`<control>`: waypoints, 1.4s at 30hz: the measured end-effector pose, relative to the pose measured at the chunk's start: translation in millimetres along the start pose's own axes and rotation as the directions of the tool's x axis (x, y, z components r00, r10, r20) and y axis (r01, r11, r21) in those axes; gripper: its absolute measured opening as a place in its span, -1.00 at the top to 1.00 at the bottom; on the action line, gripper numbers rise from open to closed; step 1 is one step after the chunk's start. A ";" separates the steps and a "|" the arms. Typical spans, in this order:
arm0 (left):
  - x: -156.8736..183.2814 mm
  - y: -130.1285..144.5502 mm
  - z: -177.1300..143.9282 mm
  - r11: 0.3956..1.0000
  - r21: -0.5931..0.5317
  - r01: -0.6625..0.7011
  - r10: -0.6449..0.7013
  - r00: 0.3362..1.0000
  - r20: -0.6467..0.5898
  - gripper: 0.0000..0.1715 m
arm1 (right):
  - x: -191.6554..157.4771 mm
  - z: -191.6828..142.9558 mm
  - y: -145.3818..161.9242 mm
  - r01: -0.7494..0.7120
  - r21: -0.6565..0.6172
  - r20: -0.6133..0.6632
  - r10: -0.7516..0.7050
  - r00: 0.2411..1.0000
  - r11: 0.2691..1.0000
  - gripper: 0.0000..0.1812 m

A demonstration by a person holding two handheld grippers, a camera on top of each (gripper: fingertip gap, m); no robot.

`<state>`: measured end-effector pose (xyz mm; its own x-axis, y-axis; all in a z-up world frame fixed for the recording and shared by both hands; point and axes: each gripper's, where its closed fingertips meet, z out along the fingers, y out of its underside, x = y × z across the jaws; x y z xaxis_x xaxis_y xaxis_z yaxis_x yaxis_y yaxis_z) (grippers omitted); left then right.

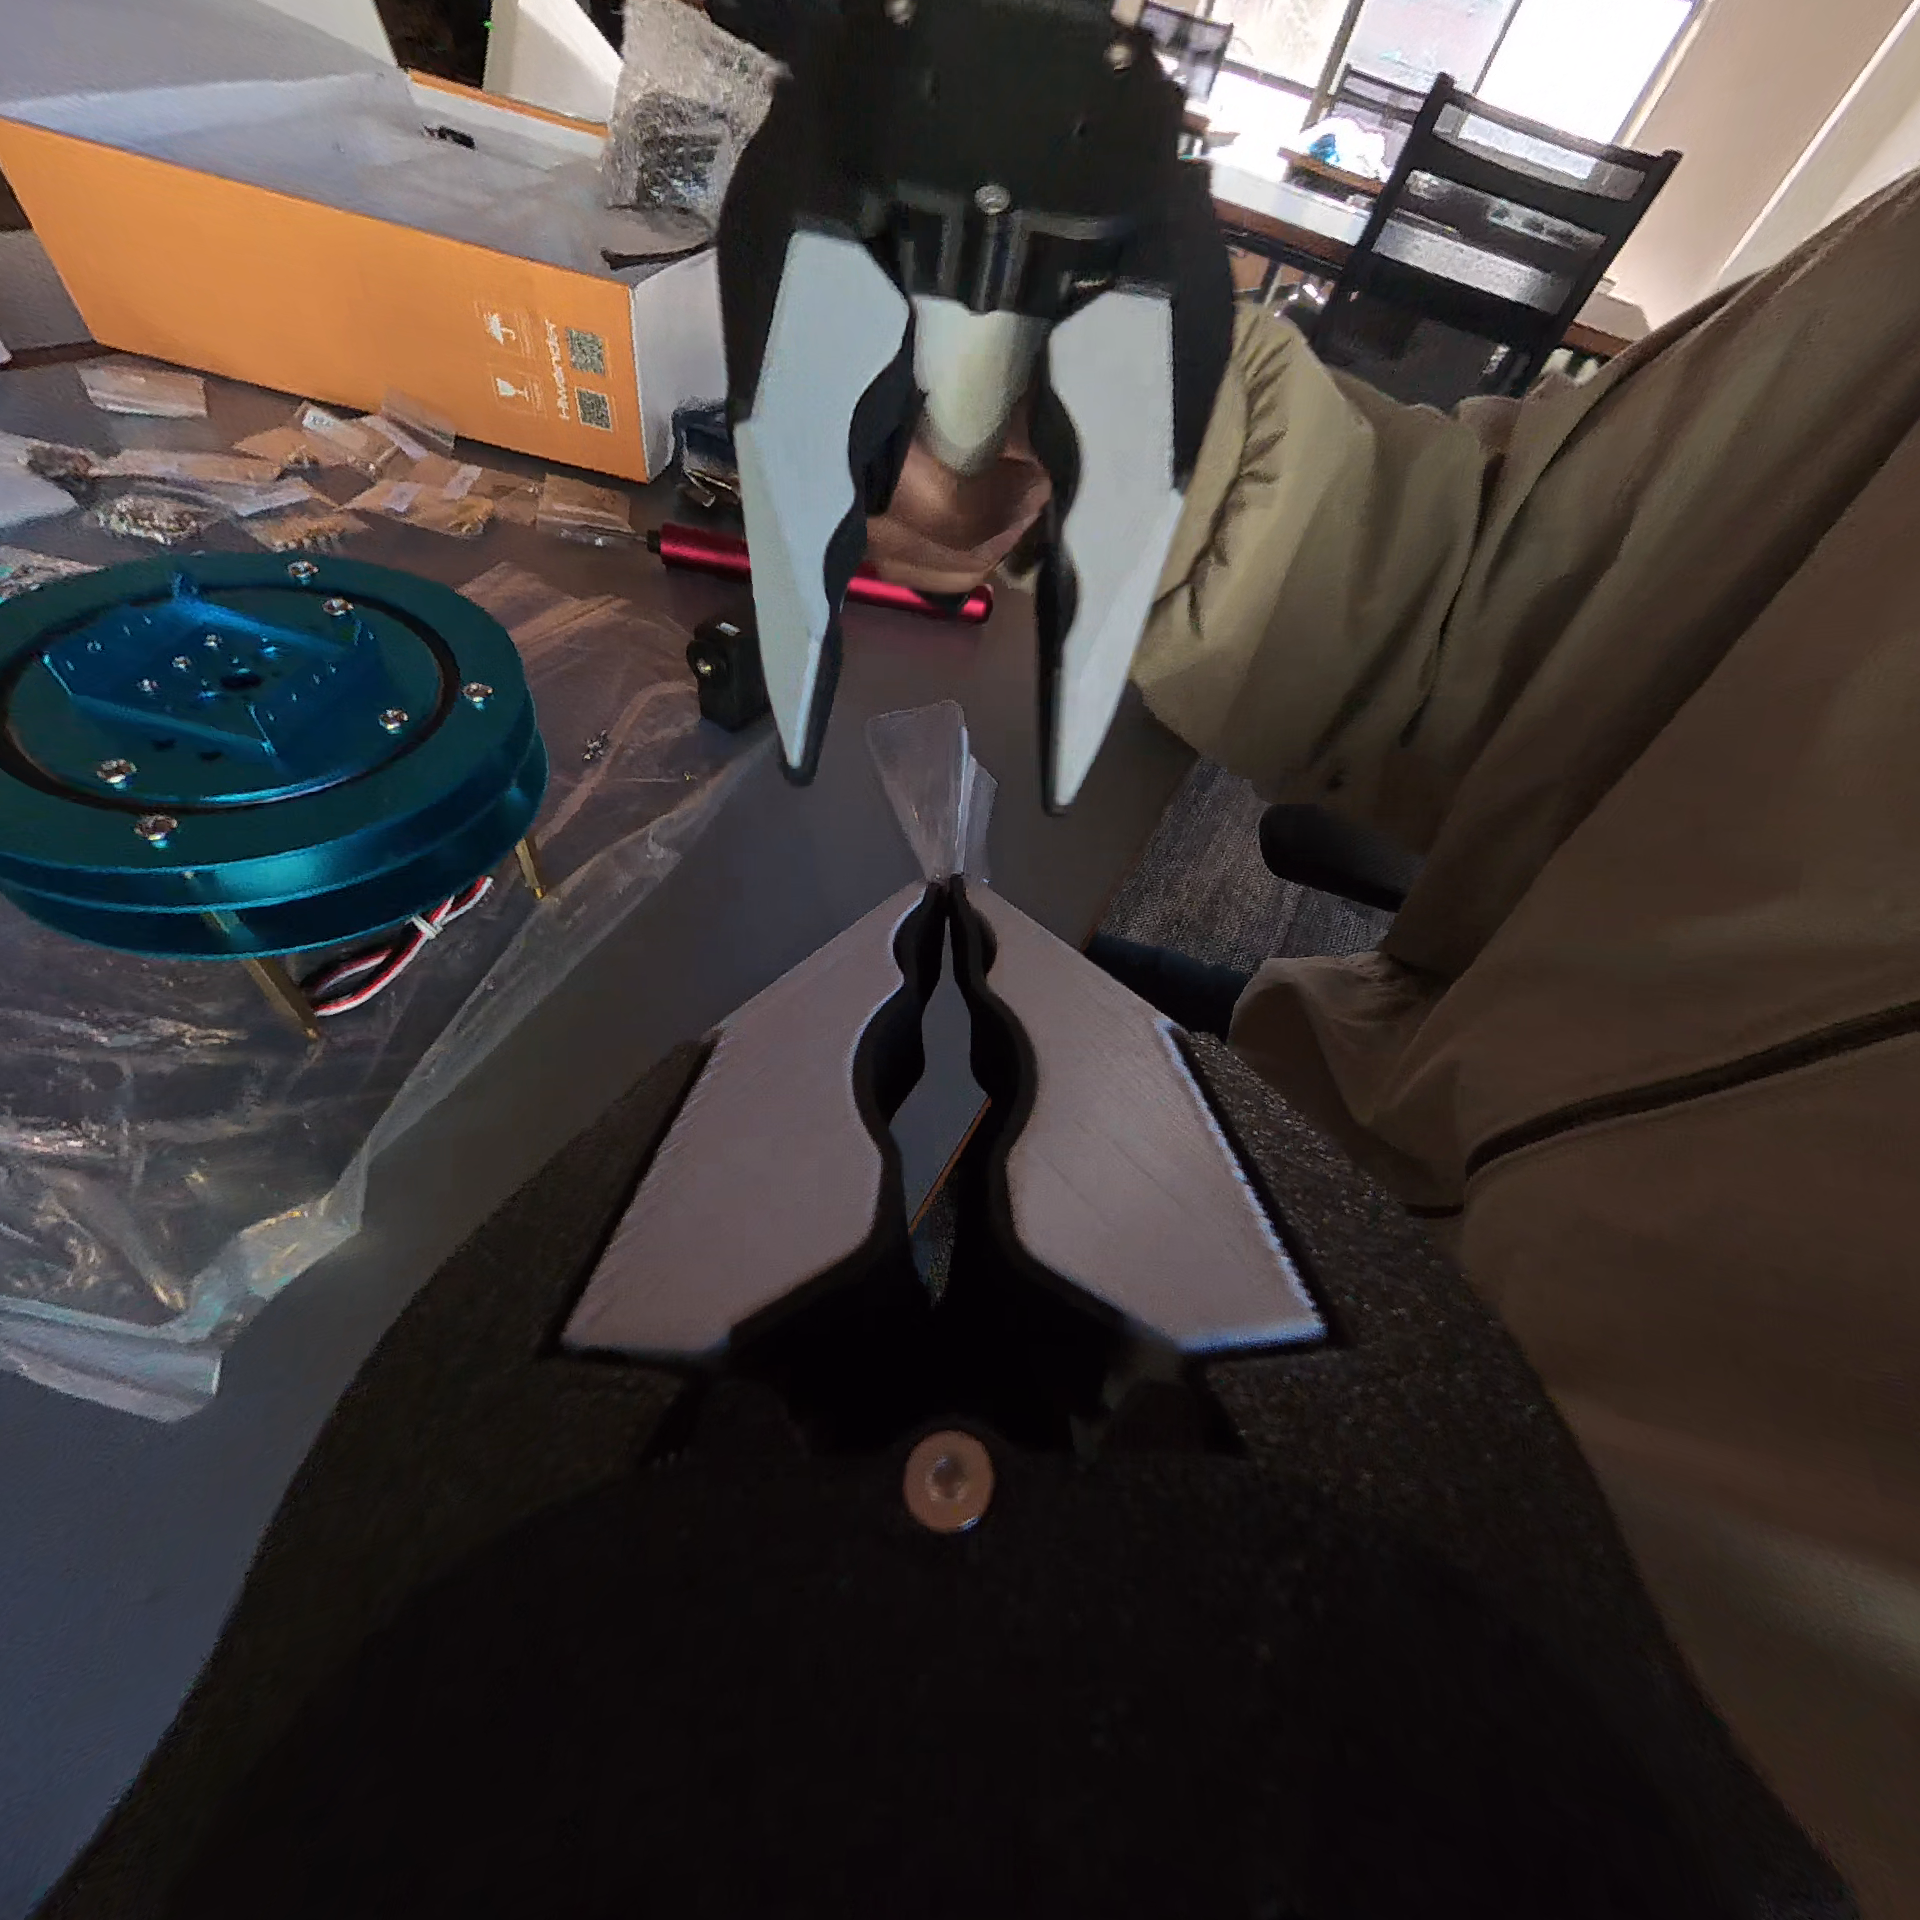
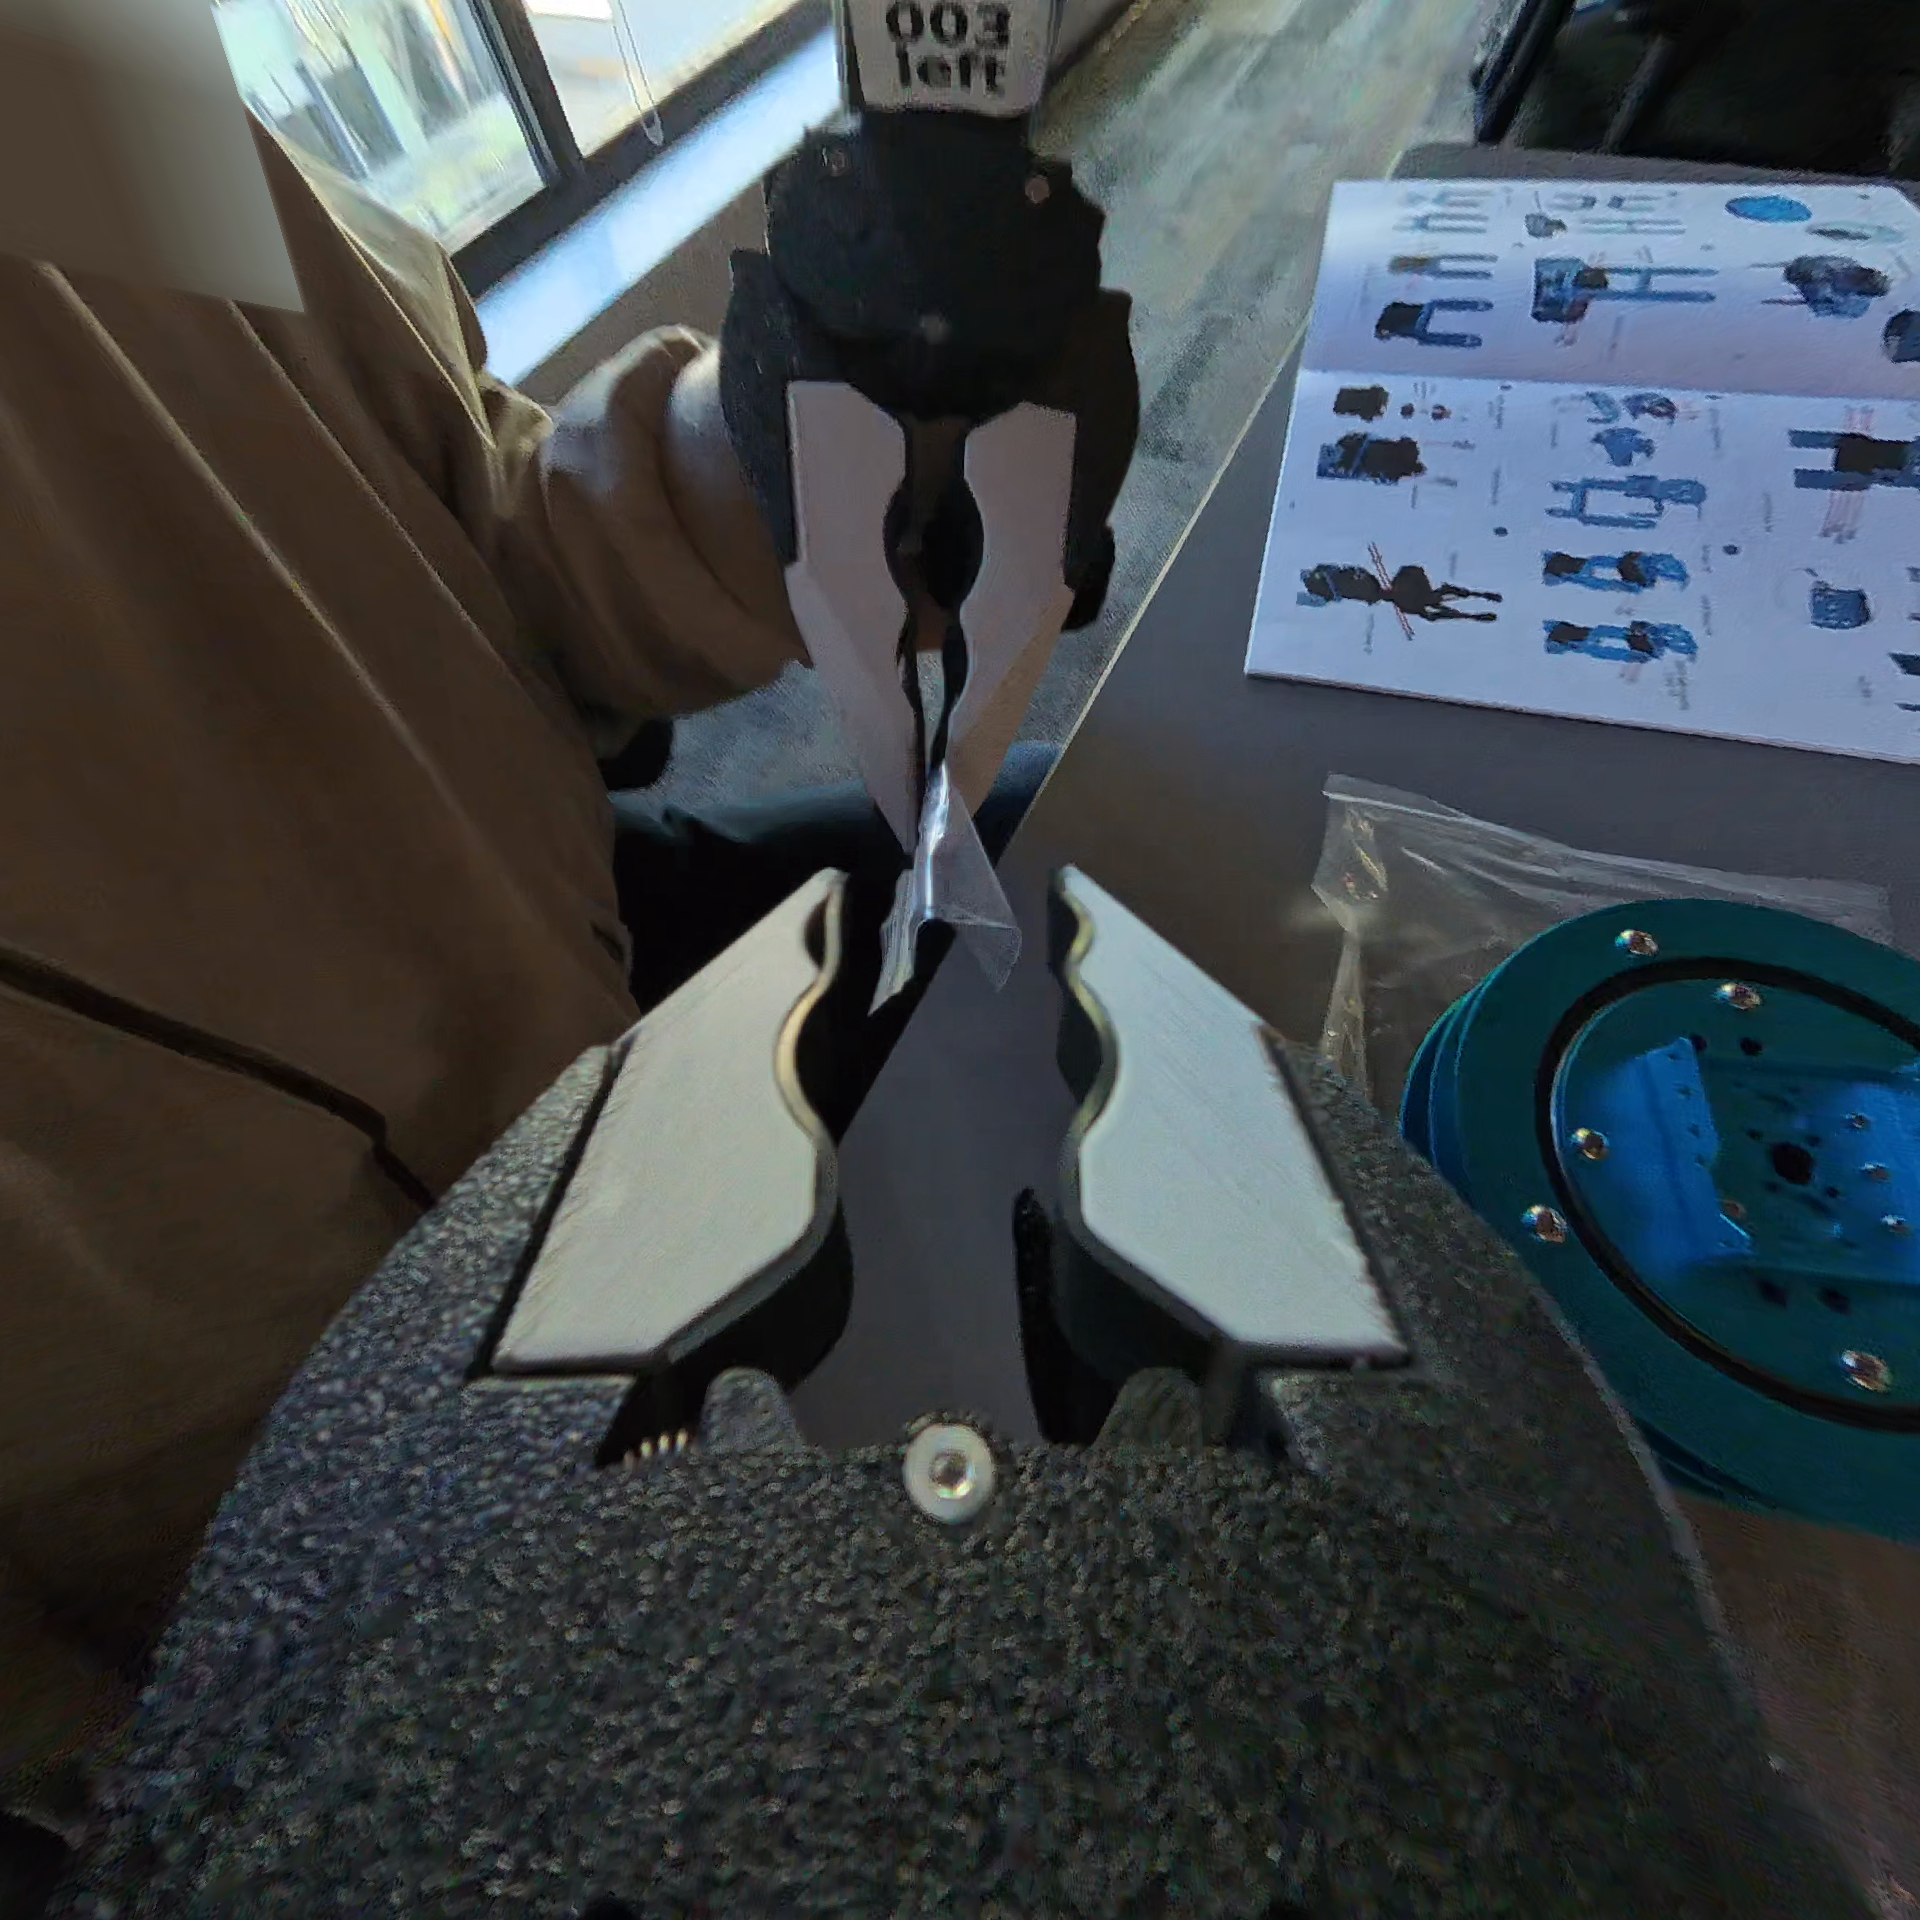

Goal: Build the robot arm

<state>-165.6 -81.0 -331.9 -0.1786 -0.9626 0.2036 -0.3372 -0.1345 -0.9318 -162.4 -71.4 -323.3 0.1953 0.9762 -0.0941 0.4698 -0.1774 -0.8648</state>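
Where dark table (image 1: 644, 1039) meets sunlit windows, left gripper (image 1: 948, 902) jaws pinching clear bag (image 1: 928, 790), right gripper (image 2: 951, 914) jaws apart

Probably an office workroom: kit box (image 1: 343, 281), manual (image 2: 1600, 457), parts bags (image 1: 416, 499).

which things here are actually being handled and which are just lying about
In hand:
- left gripper, jaws shut on the small clear bag
- right gripper, jaws open on either side of the bag's free end

Lying about:
- teal round base
- orange box
- red tool
- instruction sheet
- big plastic bag
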 end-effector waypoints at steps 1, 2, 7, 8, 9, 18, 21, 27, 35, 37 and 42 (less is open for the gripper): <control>-2.0 -0.7 0.9 1.000 0.001 -0.004 0.004 1.000 -0.015 1.00 | 1.8 0.6 -1.6 -0.029 0.034 0.035 0.028 0.999 0.999 0.70; -6.3 -0.8 2.1 1.000 0.003 -0.006 0.006 1.000 -0.024 1.00 | 6.8 1.3 -0.7 -0.050 0.047 0.051 0.048 0.998 0.998 0.81; -34.6 -11.7 1.6 0.997 0.056 0.056 -0.052 0.997 -0.062 1.00 | 37.0 -2.9 5.3 -0.121 0.063 0.030 0.119 0.992 0.991 0.84; -35.9 -14.6 1.2 0.995 0.067 0.071 -0.065 0.995 -0.082 1.00 | 38.8 -5.0 5.1 -0.131 0.065 0.034 0.129 0.991 0.989 0.94; -36.8 -16.6 1.3 0.994 0.074 0.077 -0.070 0.993 -0.094 1.00 | 38.6 -7.0 2.6 -0.135 0.083 0.042 0.132 0.990 0.987 1.00; -35.0 -16.6 6.9 0.982 0.156 0.105 -0.099 0.994 -0.043 0.68 | 35.1 -17.2 4.3 -0.339 0.216 0.118 0.320 0.940 0.916 1.00; -29.3 -14.0 15.7 0.979 0.162 0.124 -0.119 0.992 -0.042 0.81 | 30.7 -14.0 12.8 -0.241 0.183 0.047 0.237 0.970 0.953 1.00; -40.3 -19.3 6.1 0.882 0.254 0.396 -0.369 0.917 -0.148 0.60 | 31.8 -17.2 8.1 0.215 0.110 -0.264 -0.180 0.948 0.970 1.00; -31.0 -12.2 8.5 0.790 0.076 0.608 -0.542 0.750 -0.379 0.26 | 21.3 1.4 3.1 0.675 -0.234 -0.493 -0.684 0.538 0.700 1.00; -28.3 -5.3 8.5 0.810 0.020 0.586 -0.541 0.760 -0.360 0.37 | 21.0 7.0 4.0 0.721 -0.314 -0.496 -0.754 0.430 0.617 1.00; -22.9 6.5 4.1 0.828 -0.066 0.557 -0.542 0.764 -0.350 0.71 | 25.6 12.5 8.9 0.747 -0.391 -0.488 -0.810 0.327 0.537 1.00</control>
<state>-159.9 -60.8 -343.9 -0.2768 -0.5807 0.7656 -0.4400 -0.6317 -0.6383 -164.0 -46.5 -339.6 0.1032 0.4018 0.9099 0.7351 0.5854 -0.3419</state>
